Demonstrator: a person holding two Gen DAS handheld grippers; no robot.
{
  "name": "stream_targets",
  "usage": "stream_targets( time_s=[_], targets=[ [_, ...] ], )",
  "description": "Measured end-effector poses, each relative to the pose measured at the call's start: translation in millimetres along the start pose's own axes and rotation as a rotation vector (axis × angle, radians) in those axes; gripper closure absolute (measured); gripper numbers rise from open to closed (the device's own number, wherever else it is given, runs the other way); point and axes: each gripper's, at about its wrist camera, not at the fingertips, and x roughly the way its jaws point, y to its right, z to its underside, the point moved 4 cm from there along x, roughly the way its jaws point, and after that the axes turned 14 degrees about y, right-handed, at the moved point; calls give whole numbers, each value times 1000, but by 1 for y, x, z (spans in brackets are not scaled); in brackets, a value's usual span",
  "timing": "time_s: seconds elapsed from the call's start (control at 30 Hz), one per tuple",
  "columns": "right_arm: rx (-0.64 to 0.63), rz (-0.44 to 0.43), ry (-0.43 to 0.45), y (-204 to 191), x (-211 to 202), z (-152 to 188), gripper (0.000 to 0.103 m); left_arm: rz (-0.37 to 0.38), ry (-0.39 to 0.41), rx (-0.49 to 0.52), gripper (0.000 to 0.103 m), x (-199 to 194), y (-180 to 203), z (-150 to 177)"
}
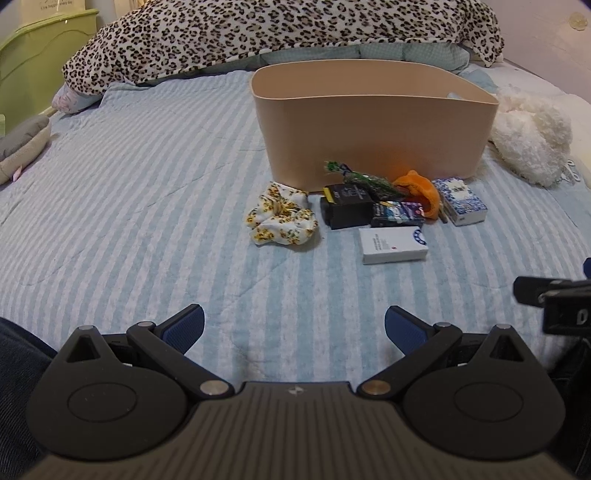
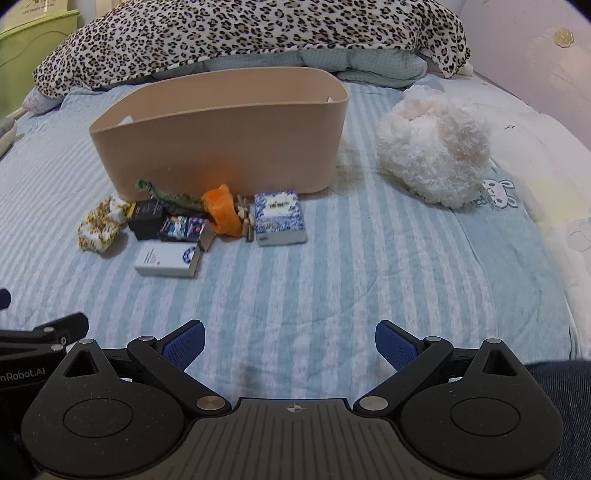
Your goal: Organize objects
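A tan oval basket (image 1: 373,125) (image 2: 221,136) stands on the striped bed. In front of it lie a floral scrunchie (image 1: 280,219) (image 2: 100,226), a black box (image 1: 347,206) (image 2: 147,218), a dark printed packet (image 1: 397,214) (image 2: 183,228), a white box (image 1: 393,244) (image 2: 168,260), an orange cloth (image 1: 419,192) (image 2: 221,212), a green wrapper (image 1: 365,181) (image 2: 166,195) and a blue-white patterned box (image 1: 461,201) (image 2: 279,218). My left gripper (image 1: 294,328) is open and empty, well short of the pile. My right gripper (image 2: 290,343) is open and empty too.
A leopard-print blanket (image 1: 258,33) (image 2: 240,33) is heaped behind the basket. A white fluffy plush (image 1: 528,136) (image 2: 436,155) lies right of the basket. A green cabinet (image 1: 33,55) stands at far left. A grey-beige cushion (image 1: 22,144) lies at the left edge.
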Motion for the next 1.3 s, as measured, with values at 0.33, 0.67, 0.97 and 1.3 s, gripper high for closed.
stream_targets(
  time_s=[0.33, 0.67, 0.97, 1.3],
  targets=[
    [0, -3, 8, 5, 22, -32, 3, -29, 28, 16, 0, 14, -13, -36],
    [-47, 15, 17, 13, 52, -68, 3, -14, 15, 61, 0, 57, -22, -70],
    [-144, 13, -64, 8, 99, -87, 7, 32, -57, 57, 0, 104, -24, -74],
    [-115, -52, -196, 2, 151, -68, 13, 75, -205, 48, 0, 142, -31, -51]
  ],
)
